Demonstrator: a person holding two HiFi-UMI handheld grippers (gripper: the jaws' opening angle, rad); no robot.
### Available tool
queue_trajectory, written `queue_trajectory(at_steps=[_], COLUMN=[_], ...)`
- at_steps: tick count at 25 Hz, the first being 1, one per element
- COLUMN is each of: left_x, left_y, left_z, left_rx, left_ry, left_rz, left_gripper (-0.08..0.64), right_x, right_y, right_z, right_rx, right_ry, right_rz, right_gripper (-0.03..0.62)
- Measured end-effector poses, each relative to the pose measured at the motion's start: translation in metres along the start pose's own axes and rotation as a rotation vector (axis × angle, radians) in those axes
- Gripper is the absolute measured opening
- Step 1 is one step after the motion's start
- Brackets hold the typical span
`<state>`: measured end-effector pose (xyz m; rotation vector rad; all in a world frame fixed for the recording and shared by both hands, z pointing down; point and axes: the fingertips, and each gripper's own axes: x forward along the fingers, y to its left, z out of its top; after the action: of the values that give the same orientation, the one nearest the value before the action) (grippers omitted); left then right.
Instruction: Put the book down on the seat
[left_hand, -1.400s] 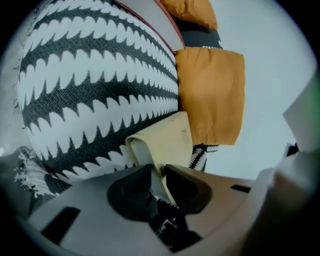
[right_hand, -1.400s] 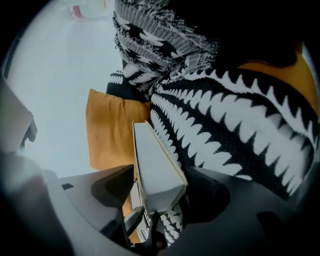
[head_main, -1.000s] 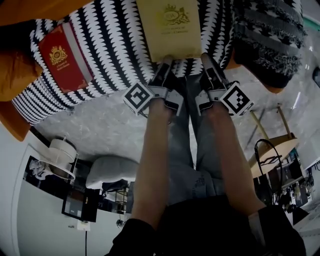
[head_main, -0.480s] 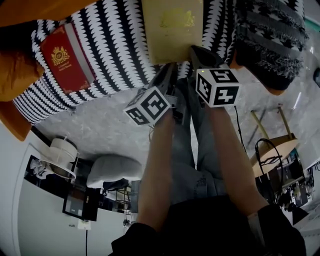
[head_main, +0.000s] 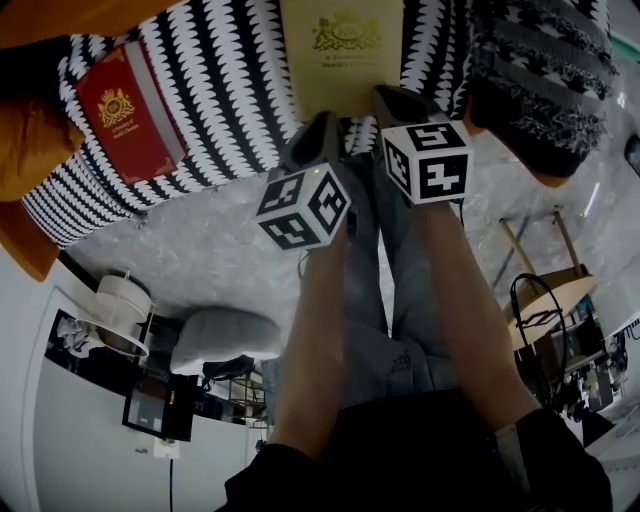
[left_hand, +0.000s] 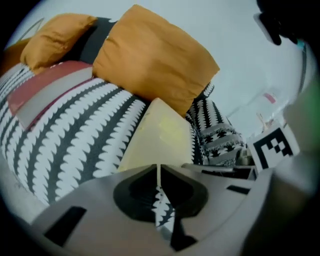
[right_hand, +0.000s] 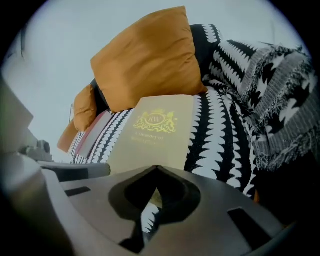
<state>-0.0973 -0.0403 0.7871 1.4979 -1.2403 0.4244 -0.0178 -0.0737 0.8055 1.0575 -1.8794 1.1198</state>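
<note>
The yellow book (head_main: 345, 55) with a gold crest lies flat on the black-and-white patterned seat (head_main: 230, 70). My left gripper (head_main: 322, 122) sits just short of the book's near edge. Its jaws have just been closing, down to a thin slit with nothing between them. In the left gripper view the yellow book (left_hand: 160, 137) lies beyond the left gripper (left_hand: 158, 167). My right gripper (head_main: 388, 95) rests at the book's near right corner. In the right gripper view the yellow book (right_hand: 155, 132) lies ahead of the right gripper (right_hand: 157, 167), which is shut and empty.
A red book (head_main: 125, 115) lies on the seat to the left. Orange cushions (left_hand: 150, 60) lean at the back. A fringed black-and-white throw (head_main: 540, 75) covers the seat's right end. Grey marbled floor (head_main: 200, 250) runs in front, under the person's legs.
Both grippers have rolled, so their marker cubes now face up. Both sets of jaws, open at the book's near edge before, have closed. The yellow book has stayed on the seat.
</note>
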Motion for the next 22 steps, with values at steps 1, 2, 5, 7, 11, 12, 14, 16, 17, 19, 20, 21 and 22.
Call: queue_trajectory(at_steps=[1, 2, 5, 7, 11, 12, 14, 16, 17, 19, 20, 21, 22], left_x=[0.002, 0.003, 0.003, 0.004, 0.001, -0.001, -0.002, -0.005, -0.007, -0.012, -0.016, -0.020, -0.024], left_y=[0.001, 0.001, -0.005, -0.009, -0.015, -0.018, -0.022, -0.023, -0.023, -0.024, -0.026, -0.029, -0.032], left_z=[0.005, 0.009, 0.012, 0.013, 0.022, 0.024, 0.027, 0.029, 0.029, 0.028, 0.027, 0.027, 0.027], left_rx=[0.042, 0.073, 0.113, 0.131, 0.235, 0.249, 0.248, 0.241, 0.242, 0.248, 0.247, 0.243, 0.237], left_ry=[-0.006, -0.008, -0.004, -0.001, -0.013, -0.019, -0.033, -0.046, -0.052, -0.061, -0.065, -0.067, -0.068], left_rz=[0.011, 0.019, 0.010, 0.003, 0.020, 0.021, 0.015, 0.015, 0.017, 0.022, 0.024, 0.026, 0.028], left_gripper=[0.032, 0.032, 0.032, 0.032, 0.032, 0.032, 0.032, 0.032, 0.032, 0.032, 0.032, 0.032, 0.032], right_x=[0.000, 0.000, -0.003, -0.003, -0.004, -0.006, -0.012, -0.018, -0.021, -0.028, -0.033, -0.039, -0.046], right_y=[0.000, 0.001, 0.002, 0.002, 0.005, 0.005, 0.006, 0.010, 0.013, 0.020, 0.023, 0.025, 0.027], right_z=[0.000, 0.000, -0.002, -0.002, 0.004, 0.005, 0.007, 0.011, 0.013, 0.018, 0.021, 0.024, 0.027], right_rx=[-0.004, -0.003, 0.008, 0.006, -0.002, -0.006, -0.032, -0.074, -0.097, -0.132, -0.142, -0.149, -0.153], right_ry=[-0.003, -0.007, -0.015, -0.007, 0.007, 0.002, -0.016, -0.044, -0.058, -0.083, -0.092, -0.100, -0.106], right_rz=[-0.002, -0.003, -0.010, -0.011, 0.014, 0.019, 0.013, 0.006, 0.006, 0.017, 0.024, 0.028, 0.030], right_gripper=[0.011, 0.011, 0.011, 0.011, 0.011, 0.011, 0.011, 0.011, 0.011, 0.011, 0.011, 0.012, 0.012])
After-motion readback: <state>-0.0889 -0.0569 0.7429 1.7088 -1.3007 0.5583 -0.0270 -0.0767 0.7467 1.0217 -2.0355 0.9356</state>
